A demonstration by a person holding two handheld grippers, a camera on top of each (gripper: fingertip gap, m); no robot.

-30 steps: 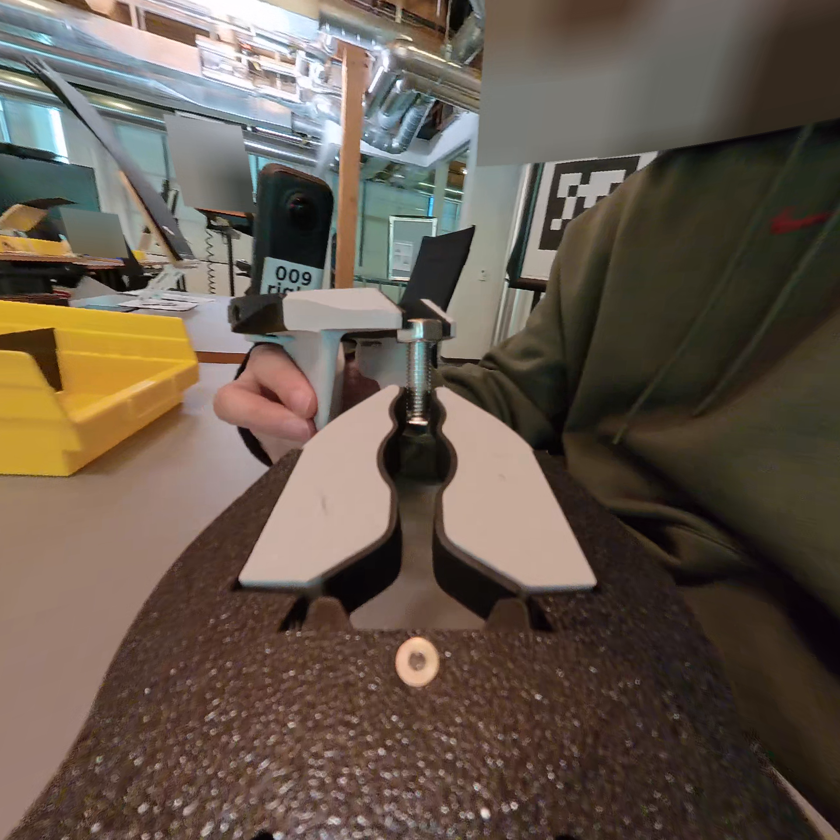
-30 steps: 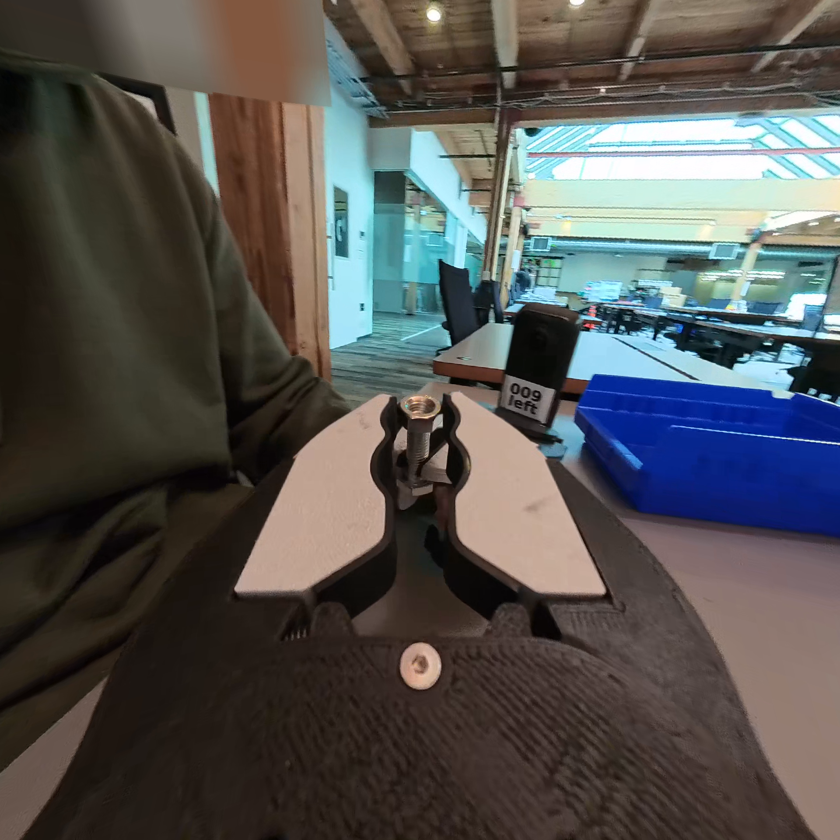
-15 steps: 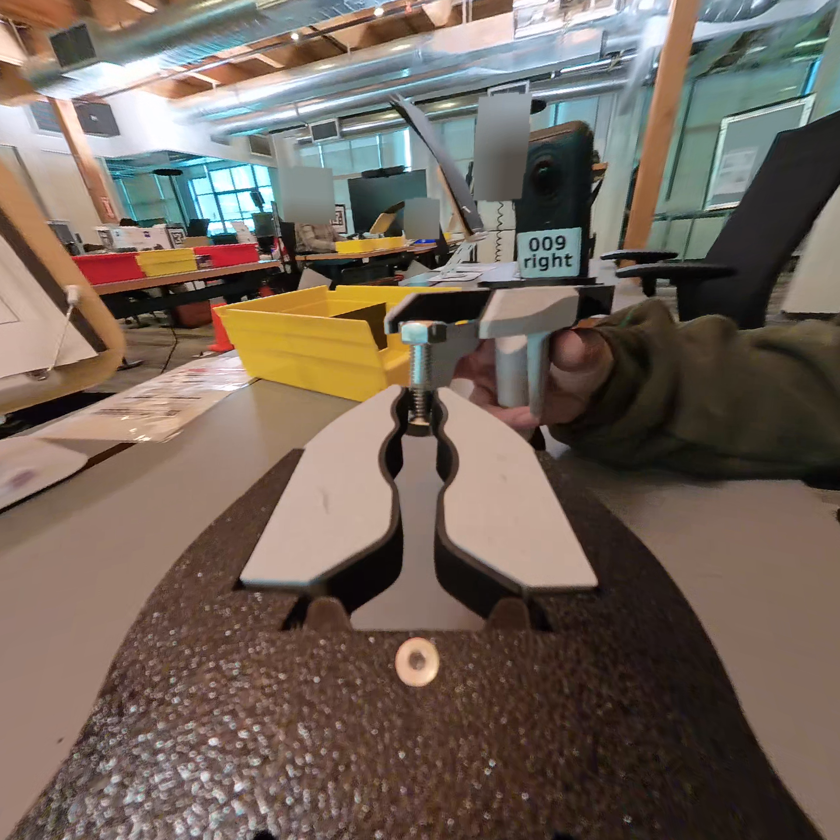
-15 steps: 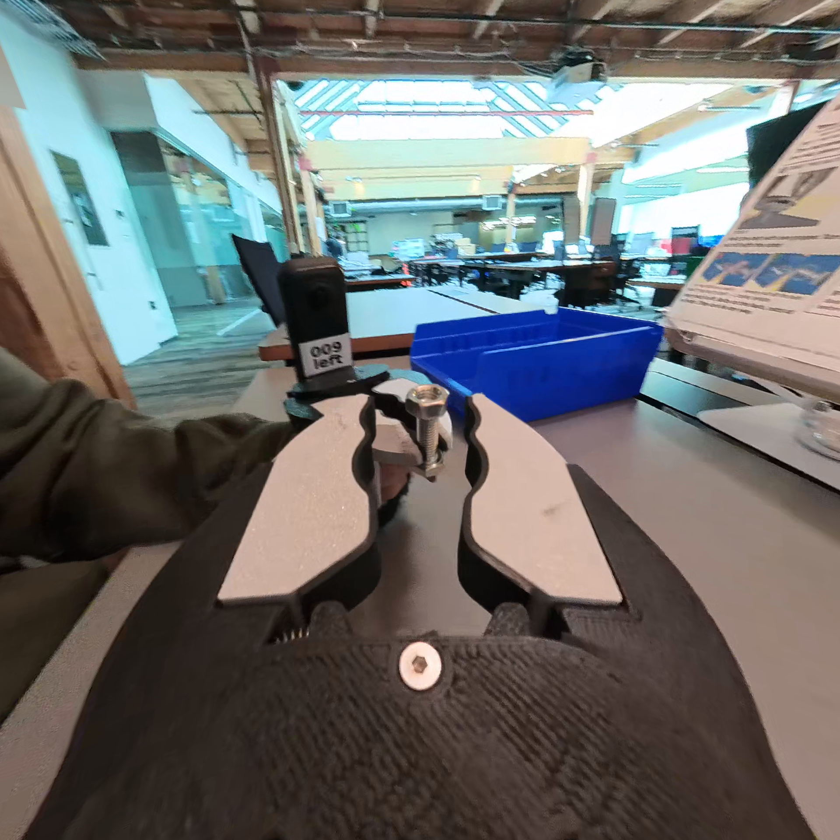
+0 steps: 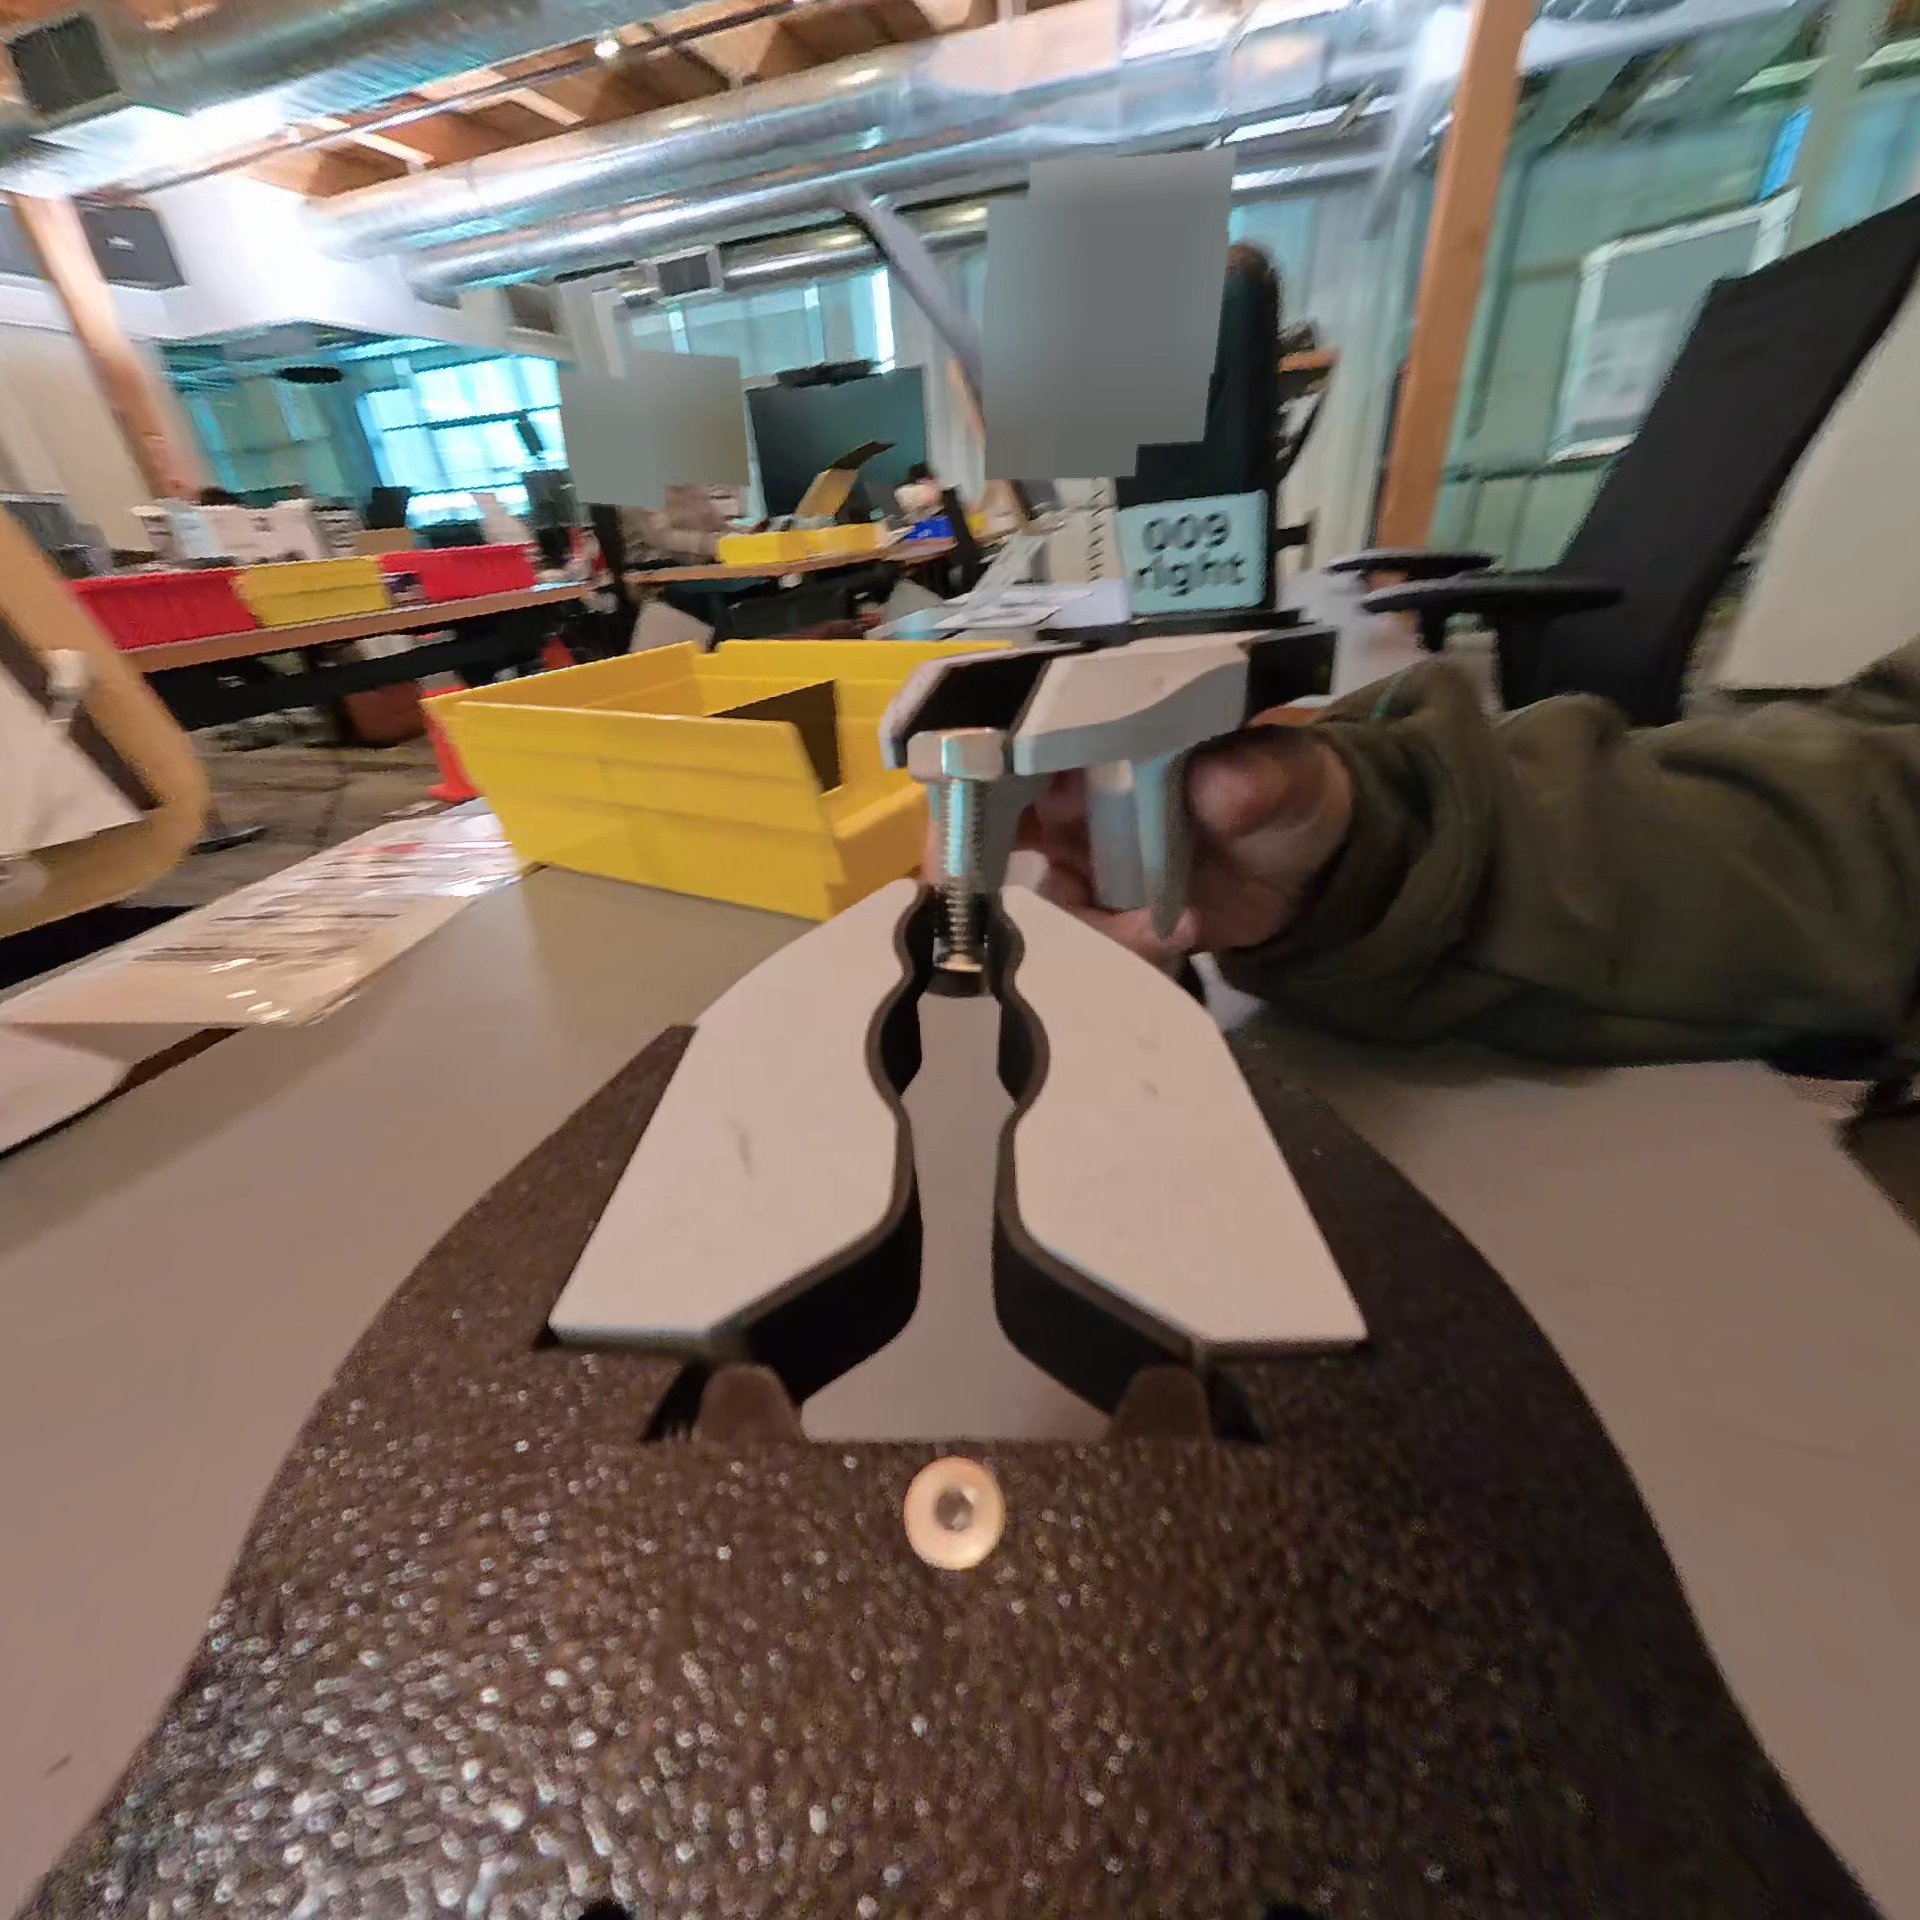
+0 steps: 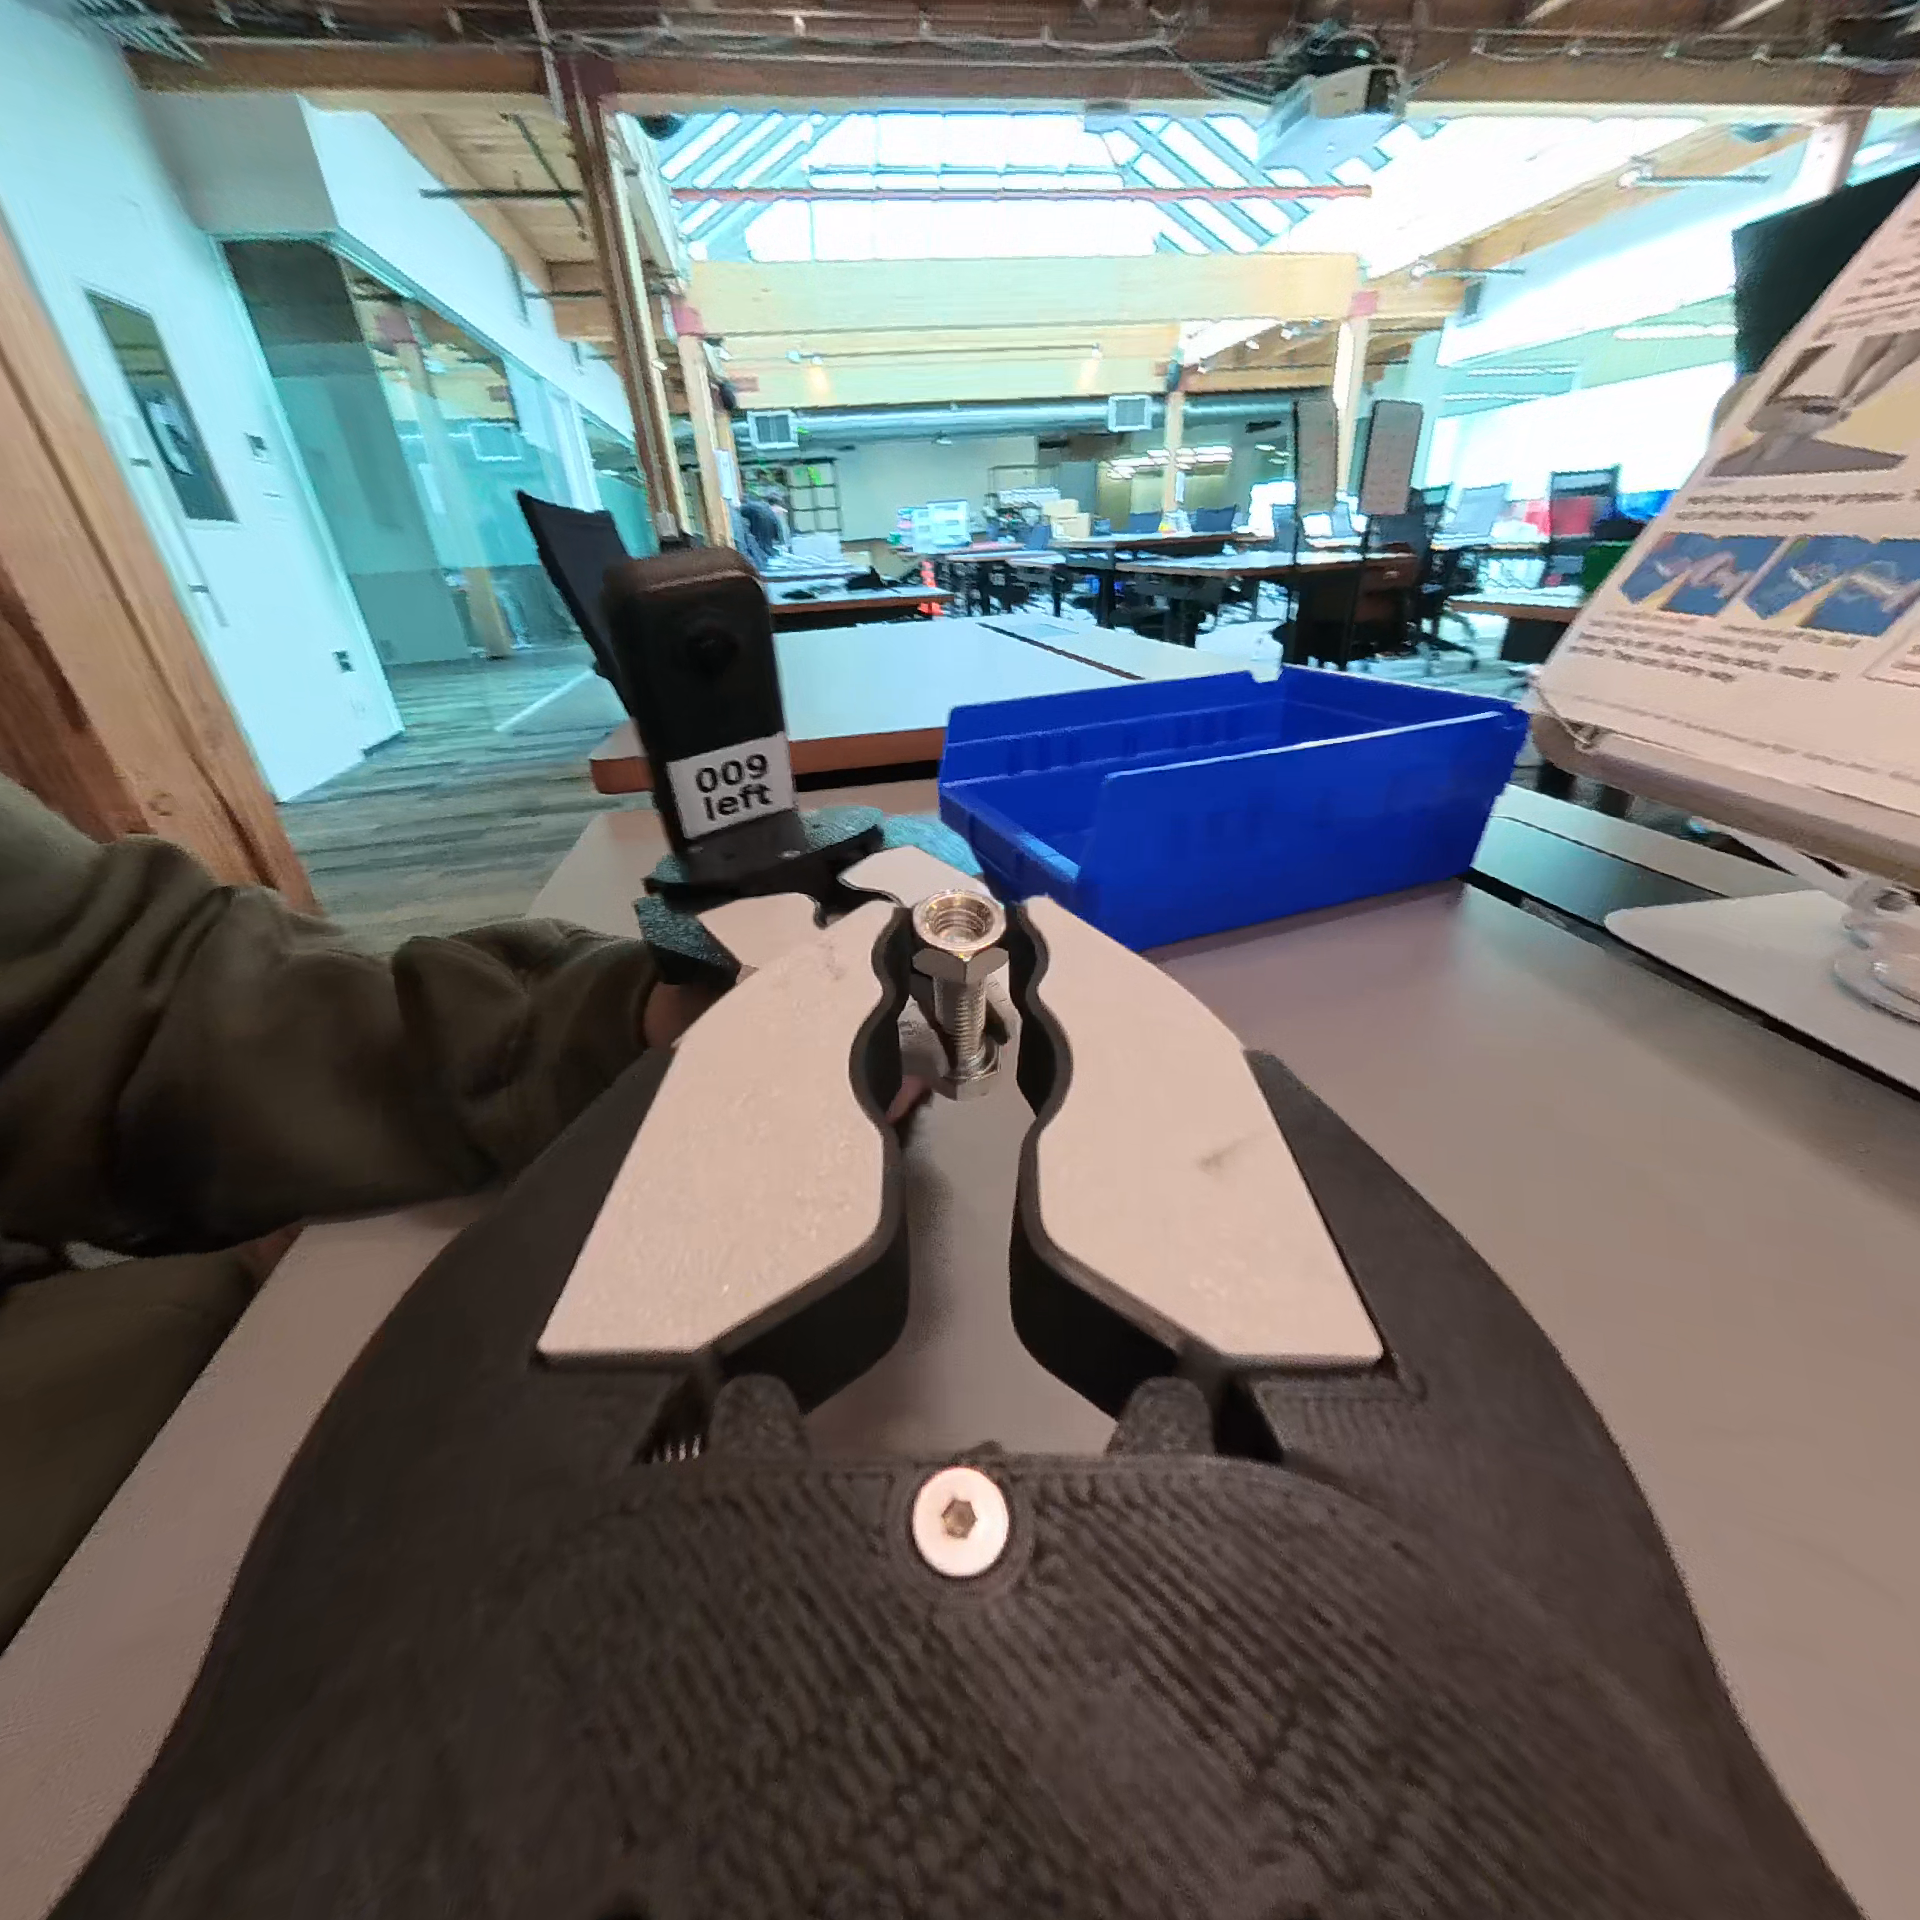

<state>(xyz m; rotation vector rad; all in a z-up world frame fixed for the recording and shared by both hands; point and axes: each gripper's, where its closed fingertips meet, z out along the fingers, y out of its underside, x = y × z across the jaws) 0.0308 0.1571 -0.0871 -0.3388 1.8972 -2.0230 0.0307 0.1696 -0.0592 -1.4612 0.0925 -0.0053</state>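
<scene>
A silver bolt (image 5: 956,821) stands upright above the grey table (image 5: 364,1091). My left gripper (image 5: 958,935) is shut on its lower threaded end. The bolt head (image 5: 956,753) sits at the tips of my right gripper (image 5: 966,727), which lies on its side in a hand. In the right wrist view my right gripper (image 6: 954,945) is shut on the bolt head (image 6: 954,961). The shaft (image 6: 961,1023) runs down to a hex piece (image 6: 966,1086). The left gripper's fingers (image 6: 790,914) show behind it, their tips hidden.
A yellow bin (image 5: 675,769) stands behind the left gripper and a blue bin (image 6: 1226,790) behind the right one. Printed sheets (image 5: 281,925) lie at the left. A printed board on a stand (image 6: 1745,582) is at the right. Green sleeves (image 5: 1610,862) rest on the table. The tips of both grippers are at nearly the same place.
Both grippers have swung away from the person's body toward the room. The right jaws were shut on the bolt, stood open half a second ago, and are shut on the head again.
</scene>
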